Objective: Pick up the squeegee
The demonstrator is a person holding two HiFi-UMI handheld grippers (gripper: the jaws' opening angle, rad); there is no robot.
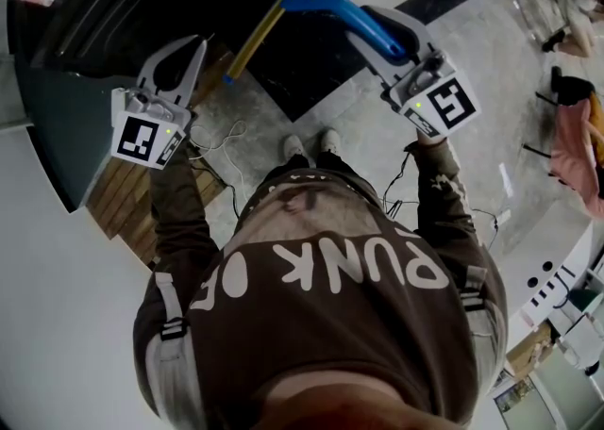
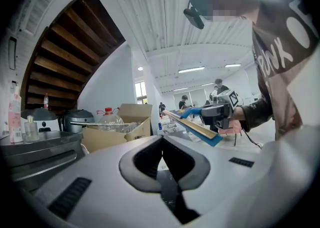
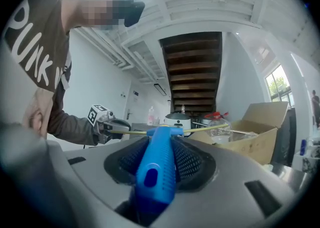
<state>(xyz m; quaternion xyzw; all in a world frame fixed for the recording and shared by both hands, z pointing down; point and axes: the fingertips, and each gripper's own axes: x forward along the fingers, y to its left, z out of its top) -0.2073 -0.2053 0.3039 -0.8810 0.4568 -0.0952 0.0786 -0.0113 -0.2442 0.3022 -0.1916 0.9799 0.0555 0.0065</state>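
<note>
The squeegee has a blue handle (image 1: 354,13) and a long yellow-edged blade (image 1: 269,23) that runs crosswise. My right gripper (image 1: 392,30) is shut on the handle and holds the squeegee in the air in front of the person. In the right gripper view the handle (image 3: 157,164) lies clamped between the jaws, with the blade (image 3: 210,129) across the tips. My left gripper (image 1: 195,46) hangs to the left, apart from the squeegee, its jaws together with nothing between them (image 2: 162,139). In the left gripper view the squeegee (image 2: 197,128) is off to the right.
A cardboard box (image 2: 125,122), a plastic bottle (image 2: 109,117) and a rice cooker (image 2: 77,119) stand by a steel counter (image 2: 35,147) under wooden stairs. Cables (image 1: 222,140) lie on the floor by the person's feet. A chair with pink cloth (image 1: 576,150) is at the right.
</note>
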